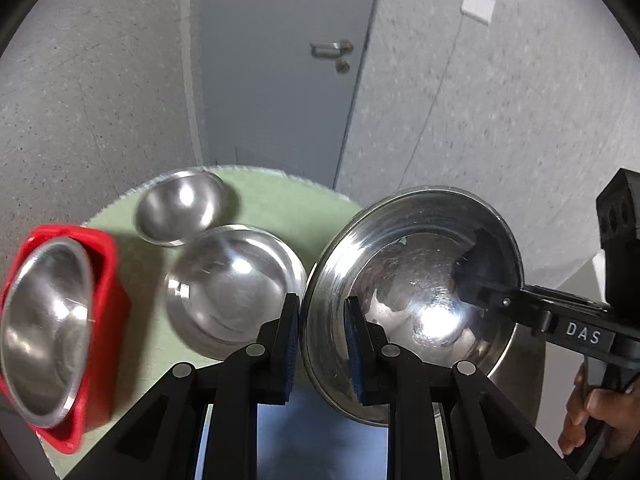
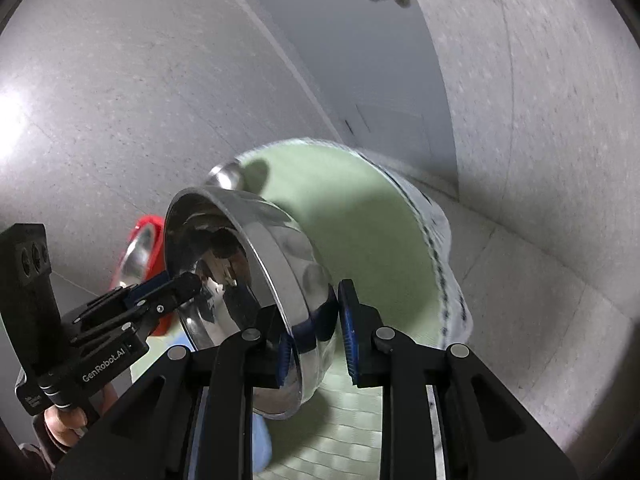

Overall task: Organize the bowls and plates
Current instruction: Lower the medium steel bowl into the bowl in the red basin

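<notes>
Steel plate [image 1: 412,300] being held tilted above green counter [image 1: 276,204], left gripper [image 1: 322,344] jaws closing narrowly on its rim, right gripper [image 2: 316,344] jaws pinching opposite rim, bowl [image 1: 44,328] sitting in red bin [image 1: 106,280], two more bowls [image 1: 236,288] resting nearby.

A round table with a pale green cloth [image 1: 272,204] stands before a grey door [image 1: 276,80] with a metal handle [image 1: 332,49]. Speckled grey walls [image 1: 500,100] flank it; a white wall switch [image 1: 478,5] sits right.

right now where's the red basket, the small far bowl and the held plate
red basket [image 1: 114,280], left wrist view, right wall
small far bowl [image 1: 180,208], left wrist view, inner surface
held plate [image 1: 420,280], left wrist view, inner base
</notes>
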The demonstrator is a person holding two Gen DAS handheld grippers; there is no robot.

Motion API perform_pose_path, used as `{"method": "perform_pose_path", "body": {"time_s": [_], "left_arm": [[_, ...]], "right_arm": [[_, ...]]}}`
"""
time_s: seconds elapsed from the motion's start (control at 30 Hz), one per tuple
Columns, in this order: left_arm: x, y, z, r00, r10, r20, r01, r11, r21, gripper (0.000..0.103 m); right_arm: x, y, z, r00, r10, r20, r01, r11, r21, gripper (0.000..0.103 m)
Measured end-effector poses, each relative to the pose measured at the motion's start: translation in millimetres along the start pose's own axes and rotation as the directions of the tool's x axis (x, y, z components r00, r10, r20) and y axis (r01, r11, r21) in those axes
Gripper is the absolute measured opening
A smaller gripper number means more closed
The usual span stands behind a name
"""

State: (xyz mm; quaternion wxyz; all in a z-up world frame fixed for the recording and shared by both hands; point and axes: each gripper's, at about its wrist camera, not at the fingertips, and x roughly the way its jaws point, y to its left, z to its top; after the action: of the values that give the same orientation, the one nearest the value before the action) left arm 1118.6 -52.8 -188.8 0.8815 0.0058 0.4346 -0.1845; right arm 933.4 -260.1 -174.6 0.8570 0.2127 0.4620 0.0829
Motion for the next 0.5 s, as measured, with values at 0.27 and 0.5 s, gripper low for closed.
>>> {"method": "perform_pose_path", "body": {"time_s": [0.27,0.5], "left_arm": [[-85,92,-5,0.993,0.055,0.108,-0.046,0.995,-0.085,0.018],[-138,187,-29,0.98,0.158,0.122,-0.13,0.969,-0.211,0.018]], "right_arm": [[28,94,24,0.998,0.056,-0.001,-0.056,0.992,-0.116,0.021],[84,190,31,0.99,0.126,-0.07,-0.138,0.968,-0.209,0.022]]}}
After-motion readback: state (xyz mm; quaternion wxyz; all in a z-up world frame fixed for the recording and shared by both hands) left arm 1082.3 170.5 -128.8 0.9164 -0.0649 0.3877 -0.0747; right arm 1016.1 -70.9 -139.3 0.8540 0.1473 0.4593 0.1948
